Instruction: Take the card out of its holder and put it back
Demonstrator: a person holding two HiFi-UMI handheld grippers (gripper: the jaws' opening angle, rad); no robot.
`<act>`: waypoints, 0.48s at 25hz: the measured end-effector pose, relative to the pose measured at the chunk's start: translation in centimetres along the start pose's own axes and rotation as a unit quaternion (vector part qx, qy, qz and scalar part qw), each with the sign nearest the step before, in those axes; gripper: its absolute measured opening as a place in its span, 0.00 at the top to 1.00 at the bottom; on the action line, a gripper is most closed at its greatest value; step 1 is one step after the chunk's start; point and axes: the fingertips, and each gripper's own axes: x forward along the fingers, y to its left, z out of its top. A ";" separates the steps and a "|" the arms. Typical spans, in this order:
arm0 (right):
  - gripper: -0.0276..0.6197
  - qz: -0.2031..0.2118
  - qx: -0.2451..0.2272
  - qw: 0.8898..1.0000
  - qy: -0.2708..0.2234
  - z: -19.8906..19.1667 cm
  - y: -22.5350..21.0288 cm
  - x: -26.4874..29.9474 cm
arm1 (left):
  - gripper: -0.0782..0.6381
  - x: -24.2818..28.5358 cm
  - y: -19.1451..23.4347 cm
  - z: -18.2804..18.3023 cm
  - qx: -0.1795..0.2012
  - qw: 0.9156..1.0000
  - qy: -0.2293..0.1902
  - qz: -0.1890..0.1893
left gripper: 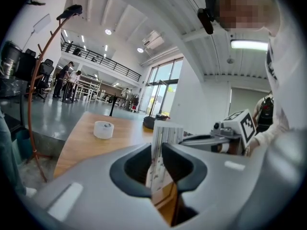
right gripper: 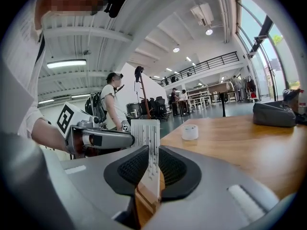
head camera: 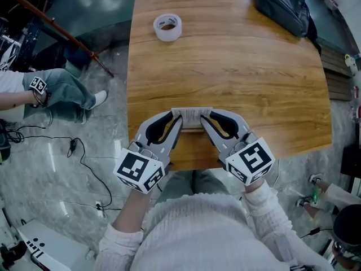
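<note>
A white card piece with fine dark stripes (head camera: 192,116) is held on edge just above the near part of the wooden table (head camera: 225,66). I cannot tell the card from its holder. My left gripper (head camera: 179,118) is shut on its left end and my right gripper (head camera: 204,118) on its right end, the two facing each other. In the left gripper view the striped piece (left gripper: 163,143) stands upright between the jaws of my left gripper (left gripper: 157,163), with the right gripper (left gripper: 230,137) beyond it. In the right gripper view the same piece (right gripper: 146,140) is clamped in my right gripper (right gripper: 151,176).
A roll of clear tape (head camera: 167,27) lies at the table's far left. A black bag (head camera: 282,5) sits at the far right corner. Left of the table a person's leg (head camera: 62,92) and cables (head camera: 79,151) are on the floor. The table's near edge (head camera: 192,165) is just below my grippers.
</note>
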 end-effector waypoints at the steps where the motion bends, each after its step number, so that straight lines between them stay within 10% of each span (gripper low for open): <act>1: 0.86 0.000 0.002 1.000 0.001 -0.2 -0.1 0.0 | 0.79 0.1 0.0 -0.1 0.000 1.000 0.001 -0.002; 12: 0.86 0.008 0.011 1.000 0.011 -1.4 -0.2 0.2 | 0.79 0.2 0.1 -1.2 -0.005 1.000 0.011 -0.005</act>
